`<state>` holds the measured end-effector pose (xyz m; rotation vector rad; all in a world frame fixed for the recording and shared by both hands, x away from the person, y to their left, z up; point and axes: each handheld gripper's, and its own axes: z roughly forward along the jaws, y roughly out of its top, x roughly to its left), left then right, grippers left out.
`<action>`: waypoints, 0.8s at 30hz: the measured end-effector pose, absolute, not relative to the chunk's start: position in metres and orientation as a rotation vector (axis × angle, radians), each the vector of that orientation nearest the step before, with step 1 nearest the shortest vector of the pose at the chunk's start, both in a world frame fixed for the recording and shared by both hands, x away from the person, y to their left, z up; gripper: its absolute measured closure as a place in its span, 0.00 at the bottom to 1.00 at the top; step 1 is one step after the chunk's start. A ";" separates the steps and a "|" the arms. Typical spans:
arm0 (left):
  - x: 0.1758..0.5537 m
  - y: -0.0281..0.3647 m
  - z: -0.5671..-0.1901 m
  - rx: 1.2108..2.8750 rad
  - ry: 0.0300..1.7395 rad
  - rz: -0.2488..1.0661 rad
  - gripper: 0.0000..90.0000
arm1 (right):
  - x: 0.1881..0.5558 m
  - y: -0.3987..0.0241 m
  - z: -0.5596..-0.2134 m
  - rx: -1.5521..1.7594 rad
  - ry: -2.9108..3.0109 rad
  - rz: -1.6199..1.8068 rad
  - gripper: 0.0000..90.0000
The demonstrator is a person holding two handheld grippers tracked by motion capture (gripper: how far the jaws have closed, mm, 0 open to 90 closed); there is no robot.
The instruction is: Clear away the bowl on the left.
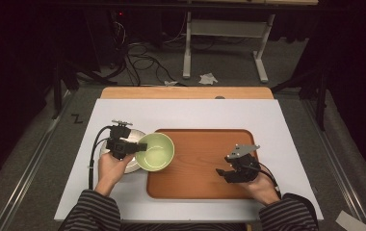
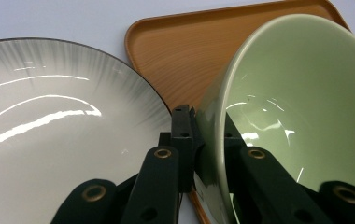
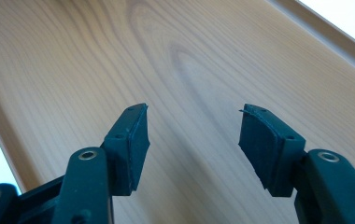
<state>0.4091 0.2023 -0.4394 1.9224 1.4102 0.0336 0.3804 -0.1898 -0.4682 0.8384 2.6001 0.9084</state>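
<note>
A pale green bowl is tilted over the left edge of the wooden tray. My left gripper is shut on the bowl's rim; in the left gripper view one jaw sits inside the green bowl and one outside, pinching its wall. A white plate with grey rim streaks lies on the table left of the tray, partly under my left hand. My right gripper hovers over the tray's right part, open, with bare tray wood between its pads.
A white sheet covers the wooden table. The white plate lies close beside the tray's corner. Beyond the table stand a desk frame, loose cables and scraps of paper on the floor.
</note>
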 end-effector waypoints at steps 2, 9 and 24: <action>0.409 0.201 -0.440 1.922 1.406 0.032 0.92 | 0.380 -0.190 -0.468 0.839 2.601 0.907 0.49; 0.410 0.197 -0.440 1.932 1.393 0.016 0.92 | 0.379 -0.191 -0.468 0.843 2.600 0.906 0.49; 0.412 0.186 -0.440 1.963 1.372 -0.006 0.92 | 0.377 -0.194 -0.467 0.852 2.593 0.900 0.49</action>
